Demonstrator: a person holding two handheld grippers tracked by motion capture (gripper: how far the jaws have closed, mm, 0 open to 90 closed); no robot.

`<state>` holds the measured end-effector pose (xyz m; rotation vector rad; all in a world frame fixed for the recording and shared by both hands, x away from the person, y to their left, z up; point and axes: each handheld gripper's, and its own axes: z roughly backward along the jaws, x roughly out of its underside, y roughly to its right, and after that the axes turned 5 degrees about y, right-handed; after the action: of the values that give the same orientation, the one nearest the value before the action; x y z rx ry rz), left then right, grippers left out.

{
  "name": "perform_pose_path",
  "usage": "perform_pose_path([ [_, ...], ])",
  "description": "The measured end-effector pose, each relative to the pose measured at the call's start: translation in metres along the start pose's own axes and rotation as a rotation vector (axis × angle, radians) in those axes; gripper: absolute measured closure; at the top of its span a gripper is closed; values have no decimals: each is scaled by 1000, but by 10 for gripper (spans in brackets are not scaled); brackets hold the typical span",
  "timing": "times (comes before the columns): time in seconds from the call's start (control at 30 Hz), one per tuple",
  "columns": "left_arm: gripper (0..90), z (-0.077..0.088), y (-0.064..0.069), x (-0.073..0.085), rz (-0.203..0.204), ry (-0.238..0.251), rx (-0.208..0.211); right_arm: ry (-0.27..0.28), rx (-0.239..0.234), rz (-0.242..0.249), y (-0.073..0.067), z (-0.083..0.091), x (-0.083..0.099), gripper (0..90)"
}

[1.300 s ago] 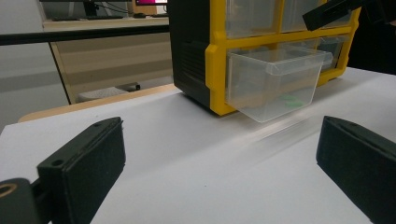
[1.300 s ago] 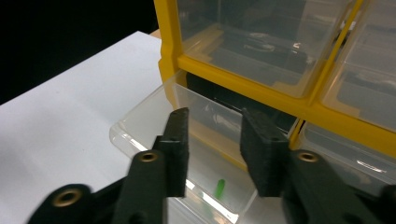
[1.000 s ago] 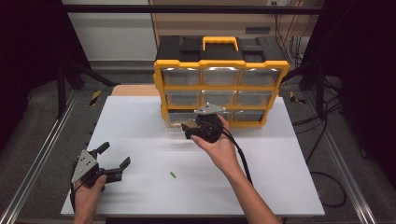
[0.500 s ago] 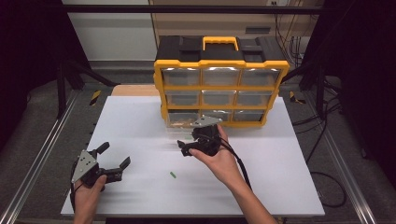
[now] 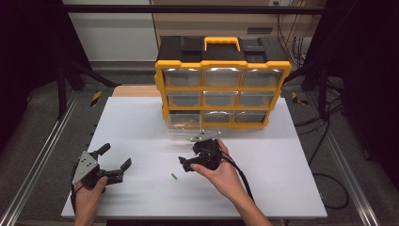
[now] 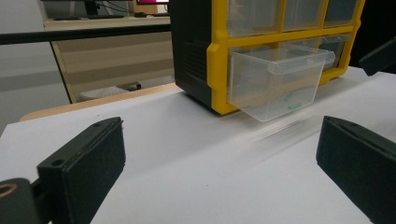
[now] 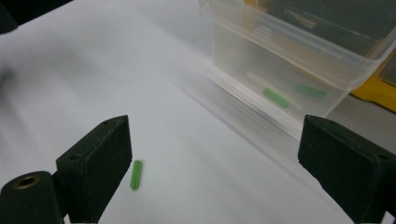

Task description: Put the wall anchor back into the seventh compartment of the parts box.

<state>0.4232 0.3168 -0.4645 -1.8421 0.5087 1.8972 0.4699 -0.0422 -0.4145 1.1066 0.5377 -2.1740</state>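
Note:
A yellow and black drawer cabinet (image 5: 221,80) stands at the back of the white table (image 5: 282,179). Its clear bottom-left drawer (image 5: 181,123) (image 6: 275,79) (image 7: 289,60) is pulled out, with two green pieces (image 7: 275,98) inside. A single green piece (image 5: 174,177) (image 7: 136,174) lies on the table. My right gripper (image 5: 188,159) (image 7: 215,154) hovers low over the table in front of the drawer. Its jaws have just been opening and stand wide, with the loose piece just inside the left one, untouched. My left gripper (image 5: 115,156) (image 6: 219,154) rests open and holds nothing at the front left.
A black cable (image 5: 240,174) trails from the right gripper along the forearm. Metal rails (image 5: 37,160) run down both sides of the table. A wooden board (image 5: 136,91) sits behind the table's back-left edge.
The right gripper has drawn back from the open drawer toward the front left and sunk closer to the table, near the loose green piece. The left gripper has stayed put.

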Motion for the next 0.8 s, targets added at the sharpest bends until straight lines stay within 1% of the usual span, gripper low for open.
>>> perform_pose_path([
  [0.07,13,0,0,0,0,1,0,-10,-1,-4,-1,-1,3,102],
  [0.37,13,-1,1,0,-2,-1,3,-22,-15,-7,-8,-3,15,104],
  [0.7,13,-1,1,0,-3,-1,3,-30,-24,3,-13,-5,24,104],
  [0.8,13,-1,0,0,-3,-2,2,-25,-20,10,-14,-6,26,108],
])
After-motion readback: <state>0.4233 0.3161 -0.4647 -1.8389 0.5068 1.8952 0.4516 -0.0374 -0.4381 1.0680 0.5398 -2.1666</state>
